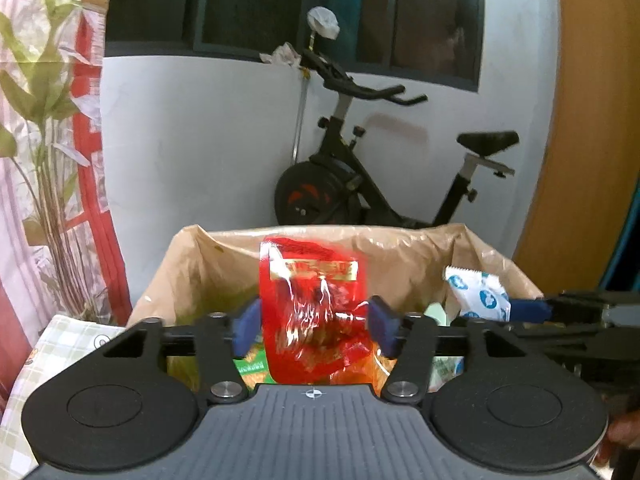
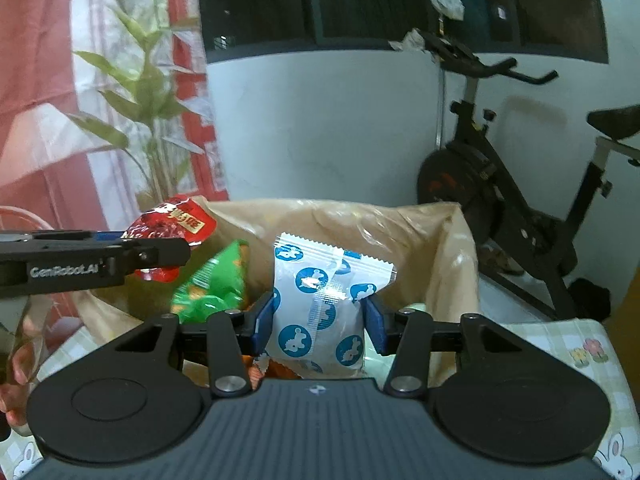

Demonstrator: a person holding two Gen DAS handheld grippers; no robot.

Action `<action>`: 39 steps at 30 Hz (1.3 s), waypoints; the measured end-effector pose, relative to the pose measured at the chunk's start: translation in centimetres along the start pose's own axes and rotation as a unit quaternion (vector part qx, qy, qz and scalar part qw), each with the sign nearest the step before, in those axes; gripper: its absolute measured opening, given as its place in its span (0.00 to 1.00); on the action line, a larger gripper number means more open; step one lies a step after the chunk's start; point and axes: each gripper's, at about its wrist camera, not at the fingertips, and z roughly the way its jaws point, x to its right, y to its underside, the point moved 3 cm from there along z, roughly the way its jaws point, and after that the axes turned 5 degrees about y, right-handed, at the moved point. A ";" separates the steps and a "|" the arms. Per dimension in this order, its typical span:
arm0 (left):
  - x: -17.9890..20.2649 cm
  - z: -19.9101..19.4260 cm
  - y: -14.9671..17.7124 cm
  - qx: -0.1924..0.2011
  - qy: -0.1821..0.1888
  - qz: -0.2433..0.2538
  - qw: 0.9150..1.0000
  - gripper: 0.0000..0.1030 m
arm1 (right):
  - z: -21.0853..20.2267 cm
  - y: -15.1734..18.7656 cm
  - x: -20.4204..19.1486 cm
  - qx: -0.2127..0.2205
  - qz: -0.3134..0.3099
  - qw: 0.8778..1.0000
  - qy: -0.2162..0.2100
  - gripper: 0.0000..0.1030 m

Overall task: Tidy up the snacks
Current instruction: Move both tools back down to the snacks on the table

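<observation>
A red snack packet (image 1: pixel 316 304) hangs blurred between the blue pads of my left gripper (image 1: pixel 314 322); the jaws stand wide beside it and do not pinch it. From the right wrist view the same red packet (image 2: pixel 172 224) shows at the left gripper's tip. My right gripper (image 2: pixel 319 324) is shut on a white packet with blue circles (image 2: pixel 320 304), held upright; this packet (image 1: pixel 476 292) also shows at the right of the left wrist view. Both grippers hover over a brown-lined box (image 2: pixel 400 216) that holds a green packet (image 2: pixel 212 280) and orange ones.
The box (image 1: pixel 400 236) stands on a table with a checked cloth (image 2: pixel 580 344). An exercise bike (image 1: pixel 360 184) stands behind it by a pale wall. A plant (image 2: pixel 152 100) and a red-and-white curtain are at the left. A person's hand (image 2: pixel 16 368) shows at the lower left.
</observation>
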 end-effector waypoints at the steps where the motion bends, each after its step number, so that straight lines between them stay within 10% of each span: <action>1: -0.1 -0.1 0.1 -0.001 0.002 0.005 1.000 0.62 | 0.0 0.0 0.1 -0.004 0.003 1.000 0.007 0.50; 24: -1.8 -13.2 5.9 0.015 -0.002 -0.028 1.000 0.67 | -9.5 2.8 -4.0 0.073 -0.010 0.995 -0.064 0.60; 39: -0.2 -9.8 13.9 -0.078 0.031 -0.094 0.992 0.67 | -9.5 9.5 -4.1 -0.003 0.003 0.997 -0.073 0.60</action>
